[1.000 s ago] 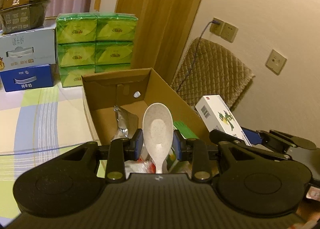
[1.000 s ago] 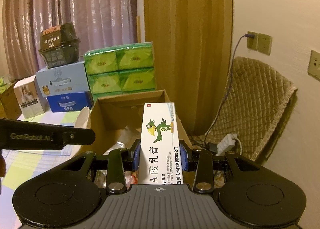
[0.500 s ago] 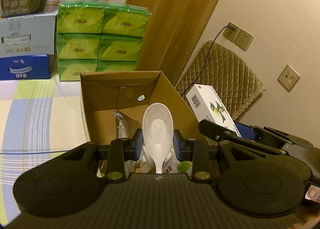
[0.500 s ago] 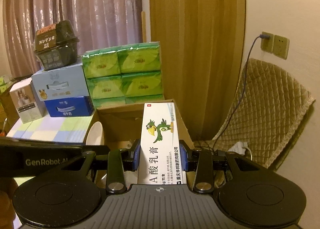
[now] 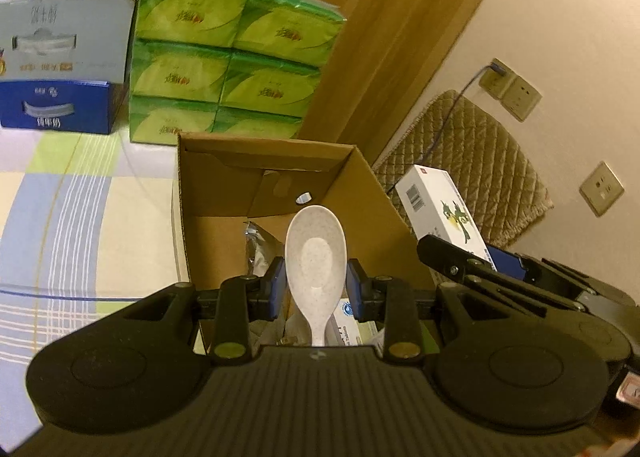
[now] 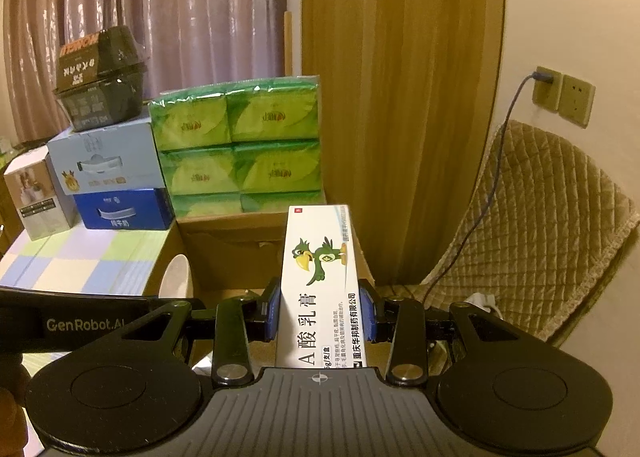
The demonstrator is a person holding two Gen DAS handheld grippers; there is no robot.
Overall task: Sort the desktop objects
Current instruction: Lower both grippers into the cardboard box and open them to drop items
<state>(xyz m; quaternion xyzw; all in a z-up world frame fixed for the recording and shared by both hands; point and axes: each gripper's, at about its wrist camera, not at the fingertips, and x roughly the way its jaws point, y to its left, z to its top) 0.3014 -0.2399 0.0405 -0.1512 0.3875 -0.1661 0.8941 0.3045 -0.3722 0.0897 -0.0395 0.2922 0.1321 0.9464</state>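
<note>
My left gripper [image 5: 316, 289] is shut on a speckled white spoon [image 5: 315, 261], bowl pointing forward over an open cardboard box [image 5: 224, 193]. The box holds a foil packet [image 5: 256, 245] and other small items below the spoon. My right gripper [image 6: 320, 313] is shut on a white medicine carton with a green bird print [image 6: 320, 277], held above the same cardboard box [image 6: 232, 249]. That carton [image 5: 440, 209] and the right gripper show to the right in the left wrist view; the spoon's edge [image 6: 176, 277] shows at the left in the right wrist view.
Behind the box stand stacked green tissue packs [image 5: 224, 57], a pale blue box [image 5: 64, 41] on a dark blue one [image 5: 56, 109], and a black bowl pack [image 6: 100, 77]. The checked tablecloth [image 5: 80, 217] lies left. A quilted chair [image 6: 540, 225] and wall sockets [image 6: 564, 97] are right.
Both grippers have risen and moved forward toward the cardboard box; its inside shows more from above. Each still holds its object as before.
</note>
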